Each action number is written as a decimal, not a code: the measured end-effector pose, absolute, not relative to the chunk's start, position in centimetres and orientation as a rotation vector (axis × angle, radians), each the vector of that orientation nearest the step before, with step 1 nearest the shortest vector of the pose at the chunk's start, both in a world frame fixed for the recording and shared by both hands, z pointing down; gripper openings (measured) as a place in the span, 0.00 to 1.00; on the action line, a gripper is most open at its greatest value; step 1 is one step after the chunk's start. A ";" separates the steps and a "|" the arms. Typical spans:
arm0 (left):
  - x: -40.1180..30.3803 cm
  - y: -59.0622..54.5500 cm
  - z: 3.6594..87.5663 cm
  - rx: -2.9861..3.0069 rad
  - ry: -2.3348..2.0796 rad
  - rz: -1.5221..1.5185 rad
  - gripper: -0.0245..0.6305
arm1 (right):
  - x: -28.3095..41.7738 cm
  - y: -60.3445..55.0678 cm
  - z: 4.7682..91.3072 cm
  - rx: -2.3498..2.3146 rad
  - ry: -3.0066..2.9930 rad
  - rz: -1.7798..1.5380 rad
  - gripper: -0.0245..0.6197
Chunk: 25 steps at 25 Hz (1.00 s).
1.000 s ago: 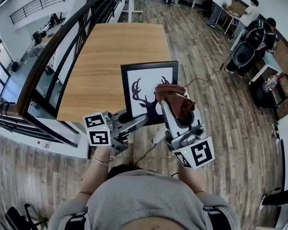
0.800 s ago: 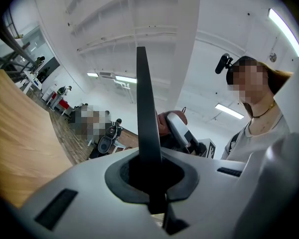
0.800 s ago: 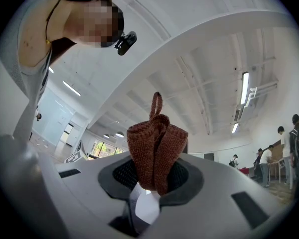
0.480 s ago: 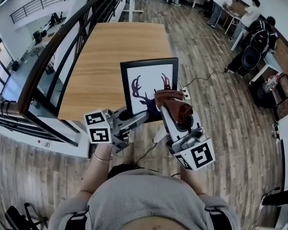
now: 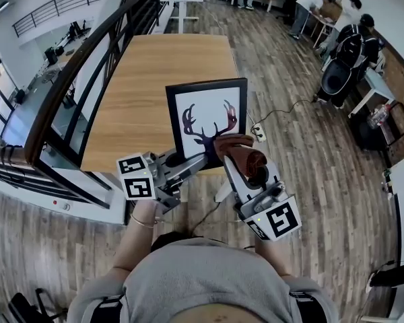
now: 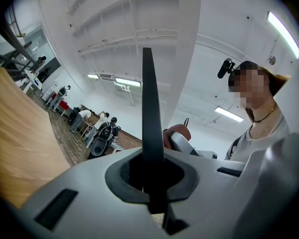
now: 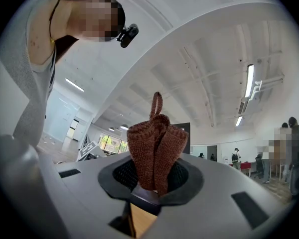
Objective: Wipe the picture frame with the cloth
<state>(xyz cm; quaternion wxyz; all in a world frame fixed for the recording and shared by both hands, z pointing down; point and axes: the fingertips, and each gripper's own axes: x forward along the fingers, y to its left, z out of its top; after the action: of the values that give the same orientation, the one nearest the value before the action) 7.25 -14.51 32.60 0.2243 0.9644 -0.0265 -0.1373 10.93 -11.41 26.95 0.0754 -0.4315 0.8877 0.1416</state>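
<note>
Brown cloth point(image 7: 157, 148) clamped tight in right tool point(image 7: 150, 189).

Holds both forearms out ahead of the torso, one gripper in each hand. Angles the left gripper point(image 5: 200, 161) inward and a little upward, fingers point(image 6: 114, 176) pressed on the lower edge of the picture frame point(image 5: 205, 89). Tilts the right gripper point(image 5: 234, 159) a little upward beside it, fingers point(image 7: 187, 178) pinched on the bunched cloth point(image 5: 248, 155).

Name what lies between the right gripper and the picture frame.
The brown cloth, clamped in the right gripper, in front of the picture frame; head view shows it.
</note>
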 end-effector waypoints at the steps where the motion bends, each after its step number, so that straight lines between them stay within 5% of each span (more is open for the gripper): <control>1: 7.2 -14.5 32.6 2.659 -0.074 -0.382 0.06 | 10.9 -11.3 27.1 -1.293 2.669 0.421 0.19; 25: 7.3 -15.3 33.4 2.666 -0.187 -0.368 0.06 | 11.3 -11.0 30.5 -1.209 2.819 0.245 0.19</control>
<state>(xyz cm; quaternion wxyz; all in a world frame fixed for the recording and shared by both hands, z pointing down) 7.26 -15.33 33.42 0.2202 0.9640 -0.0676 -0.1330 11.35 -11.05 30.48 0.0323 -0.3926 0.9157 0.0797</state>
